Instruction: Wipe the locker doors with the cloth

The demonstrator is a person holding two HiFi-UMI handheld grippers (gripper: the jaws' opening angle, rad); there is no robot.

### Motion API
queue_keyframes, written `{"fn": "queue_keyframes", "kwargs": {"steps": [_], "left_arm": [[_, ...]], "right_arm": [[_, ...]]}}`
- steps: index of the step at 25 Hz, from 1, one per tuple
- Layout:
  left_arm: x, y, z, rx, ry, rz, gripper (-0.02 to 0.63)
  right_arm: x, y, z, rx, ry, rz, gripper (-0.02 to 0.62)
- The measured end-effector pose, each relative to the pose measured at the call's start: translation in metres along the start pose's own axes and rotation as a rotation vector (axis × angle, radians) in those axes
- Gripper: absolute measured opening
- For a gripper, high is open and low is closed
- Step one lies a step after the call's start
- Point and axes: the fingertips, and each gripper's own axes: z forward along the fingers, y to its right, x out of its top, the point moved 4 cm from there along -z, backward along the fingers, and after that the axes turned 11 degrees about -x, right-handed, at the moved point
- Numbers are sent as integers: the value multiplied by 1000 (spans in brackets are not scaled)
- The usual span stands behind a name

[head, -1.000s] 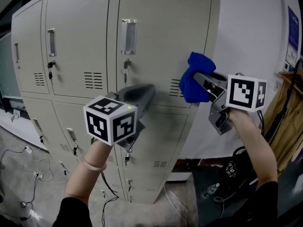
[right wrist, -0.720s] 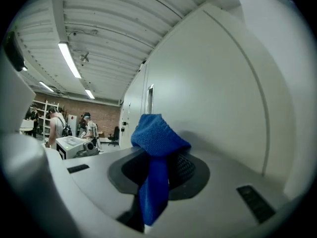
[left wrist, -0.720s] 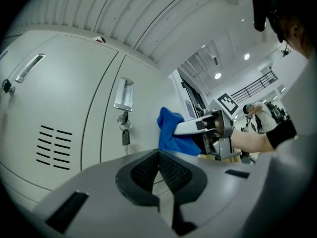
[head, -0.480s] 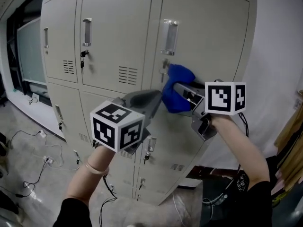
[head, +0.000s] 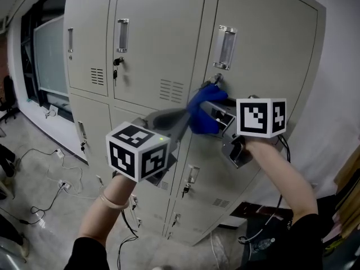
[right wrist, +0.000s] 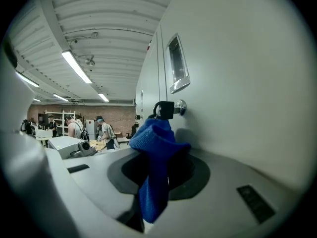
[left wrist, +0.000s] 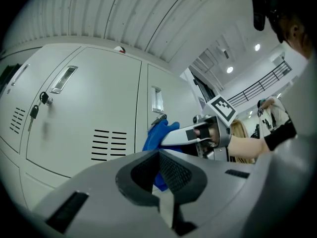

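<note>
Cloth (head: 202,116), blue and bunched, sits just below the key lock (head: 217,79) on the upper locker door (head: 264,49). Your right claw (right wrist: 157,175) is clamped on its middle fold. It looks soft, light and floppy, so a central pinch suits it. Your left claw (left wrist: 159,157) hangs below-left of the lock, jaws together, empty. Mind the protruding key; flat panel lies open right of the lock.

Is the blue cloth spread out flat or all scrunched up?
Scrunched up. The blue cloth is bunched in a lump, pinched in the shut right gripper, one fold hanging down, not spread on the locker door.
</note>
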Motion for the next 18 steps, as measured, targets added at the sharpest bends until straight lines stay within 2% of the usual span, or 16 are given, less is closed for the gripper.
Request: {"fn": "queue_keyframes", "kwargs": {"steps": [7, 18], "left_arm": [[-2, 2, 5, -18, -7, -2, 6], [-11, 22, 36, -103, -21, -31, 6]], "right_arm": [[2, -1, 0, -10, 7, -15, 84], [-1, 30, -43, -91, 29, -10, 84]]}}
